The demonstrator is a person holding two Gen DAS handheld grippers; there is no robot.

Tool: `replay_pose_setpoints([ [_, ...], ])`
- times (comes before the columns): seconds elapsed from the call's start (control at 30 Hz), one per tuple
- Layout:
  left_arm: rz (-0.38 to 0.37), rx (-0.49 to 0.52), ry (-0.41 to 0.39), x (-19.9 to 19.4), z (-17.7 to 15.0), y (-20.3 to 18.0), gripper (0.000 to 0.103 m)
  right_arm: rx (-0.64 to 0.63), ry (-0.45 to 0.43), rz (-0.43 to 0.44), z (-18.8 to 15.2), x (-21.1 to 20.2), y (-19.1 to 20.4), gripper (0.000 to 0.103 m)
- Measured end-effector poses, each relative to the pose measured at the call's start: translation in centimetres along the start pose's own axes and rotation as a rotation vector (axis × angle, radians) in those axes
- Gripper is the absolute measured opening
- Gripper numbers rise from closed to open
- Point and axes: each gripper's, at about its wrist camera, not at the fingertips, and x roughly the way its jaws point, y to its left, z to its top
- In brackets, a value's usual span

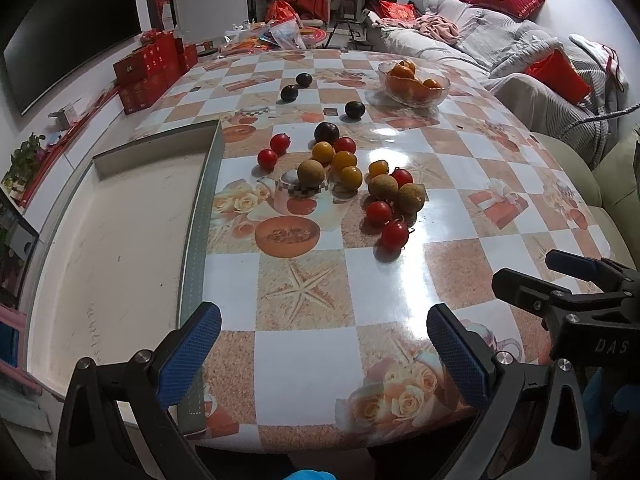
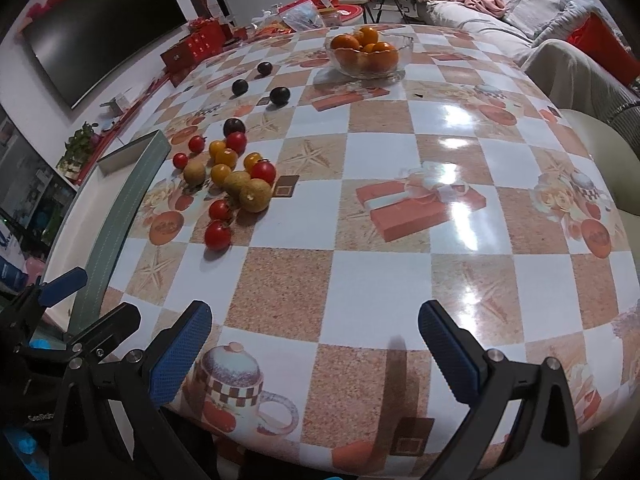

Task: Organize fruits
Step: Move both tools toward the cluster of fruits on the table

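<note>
We are holding the left gripper (image 1: 324, 354) and right gripper (image 2: 316, 352) spread and empty, with the cherry tomatoes (image 1: 394, 235) lying ahead of both — probably light, smooth, easily bruised and apt to roll — so we are favouring a gentle pinch across the middle.

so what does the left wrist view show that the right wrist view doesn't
Only the left wrist view shows the inside of the white tray and the left hand-held gripper with its jaws wide apart. Only the right wrist view shows the gift box print on the tablecloth and the right hand-held gripper from behind, also open. Both show the glass bowl of oranges, the dark plums, and the cluster of small tomatoes loose on the table.
</note>
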Motion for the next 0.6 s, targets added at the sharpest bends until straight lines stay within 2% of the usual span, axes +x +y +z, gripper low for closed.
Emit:
replay_pose_setpoints([
  [0.6,0.015,0.027,0.03,1.3,0.1,-0.1,0.103,0.0,0.009,0.001,0.1,0.4,-0.1,0.103],
])
